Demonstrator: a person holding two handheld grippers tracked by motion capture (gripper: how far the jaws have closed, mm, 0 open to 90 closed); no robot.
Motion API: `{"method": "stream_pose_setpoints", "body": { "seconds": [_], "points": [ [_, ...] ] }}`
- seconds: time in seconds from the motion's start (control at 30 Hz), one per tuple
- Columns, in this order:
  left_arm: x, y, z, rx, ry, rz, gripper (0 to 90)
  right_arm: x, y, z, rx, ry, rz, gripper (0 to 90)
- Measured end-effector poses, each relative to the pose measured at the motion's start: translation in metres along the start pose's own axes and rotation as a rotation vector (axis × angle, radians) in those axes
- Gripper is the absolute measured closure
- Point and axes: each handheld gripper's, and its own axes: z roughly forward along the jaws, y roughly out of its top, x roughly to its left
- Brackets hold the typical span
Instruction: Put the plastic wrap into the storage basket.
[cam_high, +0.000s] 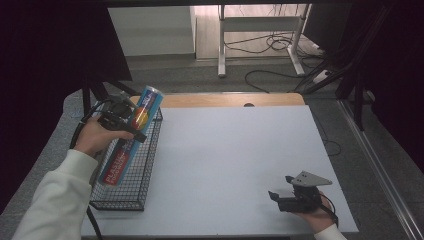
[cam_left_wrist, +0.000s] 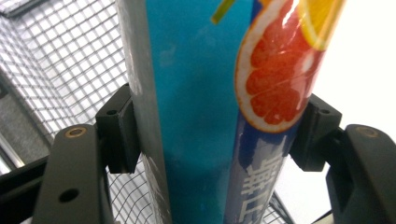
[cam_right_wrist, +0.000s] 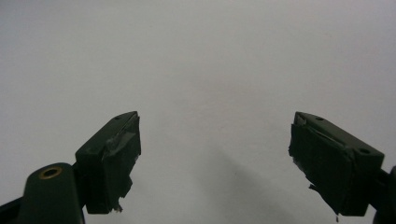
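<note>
Clamped mid-length in the left gripper (cam_left_wrist: 205, 140), the plastic-wrap box (cam_high: 131, 137) slants over the wire basket (cam_high: 131, 200); light, stiff cardboard, probably glossy, best held across its middle; the left gripper view reveals its grapefruit print; right gripper (cam_high: 282, 194) rests spread above the white table (cam_high: 225, 160).

White sleeves (cam_high: 55, 200), black hand-held grippers (cam_high: 295, 200)

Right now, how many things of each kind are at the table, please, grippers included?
Grippers: 2, left gripper and right gripper
Blue tube with fruit print: 1
Black wire basket: 1
Total: 4
</note>
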Motion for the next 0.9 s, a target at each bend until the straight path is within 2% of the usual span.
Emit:
{"method": "stream_pose_setpoints", "body": {
  "seconds": [0.6, 0.83, 0.9],
  "points": [
    [0.03, -0.015, 0.045, 0.069, -0.004, -0.101, 32.0, 0.002, 0.0, 0.002, 0.005, 0.003, -0.014, 16.9],
    [0.038, -0.016, 0.057, 0.079, 0.012, -0.142, 31.9, 0.002, 0.0, 0.002, 0.009, 0.002, -0.015, 16.9],
    [0.041, -0.016, 0.063, 0.079, 0.027, -0.151, 31.9, 0.002, 0.0, 0.002, 0.009, 0.001, -0.013, 16.9]
  ]
}}
